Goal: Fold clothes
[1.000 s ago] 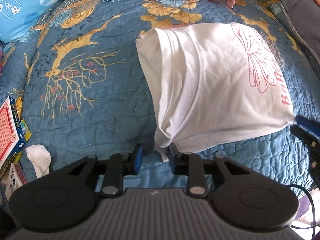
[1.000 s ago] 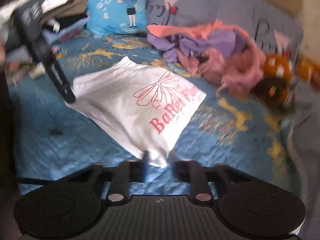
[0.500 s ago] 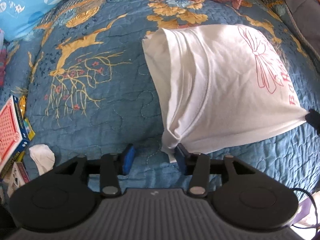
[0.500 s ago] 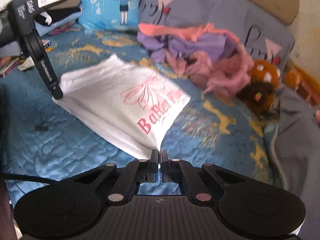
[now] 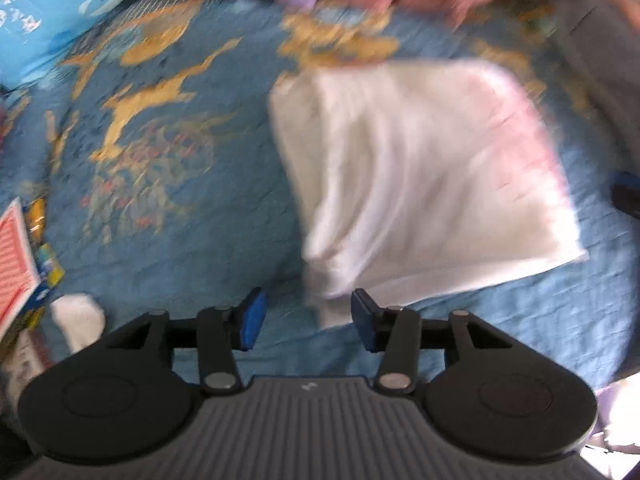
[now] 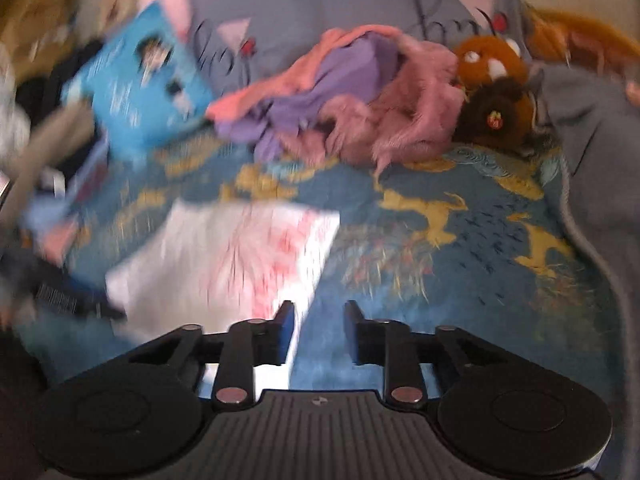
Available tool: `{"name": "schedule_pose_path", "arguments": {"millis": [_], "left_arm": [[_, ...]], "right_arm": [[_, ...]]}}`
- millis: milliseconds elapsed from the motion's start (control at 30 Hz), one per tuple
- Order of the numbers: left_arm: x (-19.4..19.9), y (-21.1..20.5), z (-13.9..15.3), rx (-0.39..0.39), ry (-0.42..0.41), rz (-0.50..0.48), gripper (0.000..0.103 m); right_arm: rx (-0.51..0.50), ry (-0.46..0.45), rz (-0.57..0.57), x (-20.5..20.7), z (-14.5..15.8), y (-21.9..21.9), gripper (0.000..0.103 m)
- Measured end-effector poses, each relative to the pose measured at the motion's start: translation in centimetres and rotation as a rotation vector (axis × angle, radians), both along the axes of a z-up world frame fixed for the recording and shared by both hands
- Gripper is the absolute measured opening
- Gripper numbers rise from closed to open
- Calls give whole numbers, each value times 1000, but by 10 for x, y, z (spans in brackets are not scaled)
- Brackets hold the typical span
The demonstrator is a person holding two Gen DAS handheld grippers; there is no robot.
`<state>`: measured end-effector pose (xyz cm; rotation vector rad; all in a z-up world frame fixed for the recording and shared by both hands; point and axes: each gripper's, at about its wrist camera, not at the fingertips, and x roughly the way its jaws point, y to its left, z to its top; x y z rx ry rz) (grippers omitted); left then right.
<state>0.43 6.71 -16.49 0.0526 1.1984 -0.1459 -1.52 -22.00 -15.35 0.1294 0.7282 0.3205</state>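
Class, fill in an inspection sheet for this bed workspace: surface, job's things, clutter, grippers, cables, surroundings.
Surface: blue quilt with gold pattern.
Job's things: folded white T-shirt lying flat; pink and purple clothes pile unfolded.
Clutter: card boxes, crumpled tissue.
Grippers: left gripper open, shirt corner between the jaws, not pinched; right gripper jaws just opened, shirt released.
Cables: nothing seen.
Surroundings: blue cartoon pillow, brown plush toy, grey cushions.

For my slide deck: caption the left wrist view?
Open left claw above folded white shirt on blue quilt.
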Motion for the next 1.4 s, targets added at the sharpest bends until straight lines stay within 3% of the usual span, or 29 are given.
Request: {"name": "schedule_pose_path", "arguments": {"millis": [67, 200, 333, 367, 400, 433, 467, 600, 700, 767, 867, 933, 1000, 1033, 1100, 1267, 1400], "left_arm": [[-1, 5, 12, -76, -40, -5, 51], [15, 18, 24, -111, -119, 60, 51], [44, 21, 17, -260, -115, 84, 51], [50, 20, 14, -300, -106, 77, 51], [56, 17, 10, -321, -96, 66, 51], [60, 6, 5, -283, -84, 43, 51], [63, -2, -1, -248, -71, 27, 52], [68, -9, -27, -152, 5, 57, 79], [61, 7, -32, -207, 39, 97, 80], [54, 5, -33, -178, 31, 82, 84], [50, 5, -33, -159, 22, 75, 86], [49, 7, -33, -163, 17, 82, 86], [48, 9, -30, -171, 3, 94, 86], [45, 11, -28, -177, -5, 101, 86], [40, 16, -25, -190, -19, 119, 84], [31, 24, -25, -230, 18, 149, 84], [31, 17, -28, -186, 40, 123, 87]], "right_arm": [[82, 30, -21, 27, -2, -2, 40], [225, 131, -96, 76, -20, -1, 41], [352, 262, -189, 106, -45, -3, 40], [378, 292, -207, 110, -50, -3, 37], [408, 307, -206, 111, -54, -4, 19], [419, 301, -190, 111, -54, -3, 15], [415, 285, -171, 109, -52, -2, 14], [340, 207, -185, 94, -39, -3, 11], [288, 172, -240, 84, -43, -2, 10], [244, 190, -262, 88, -57, 2, 10], [282, 215, -272, 95, -55, -2, 12], [267, 167, -273, 93, -37, -2, 17], [182, 44, -290, 85, -10, 0, 28], [151, 1, -264, 84, 2, 2, 35], [123, -38, -147, 90, 19, 12, 35], [47, 44, 279, 123, 27, 75, 34], [-64, 142, 472, 151, 6, 126, 35]]}}
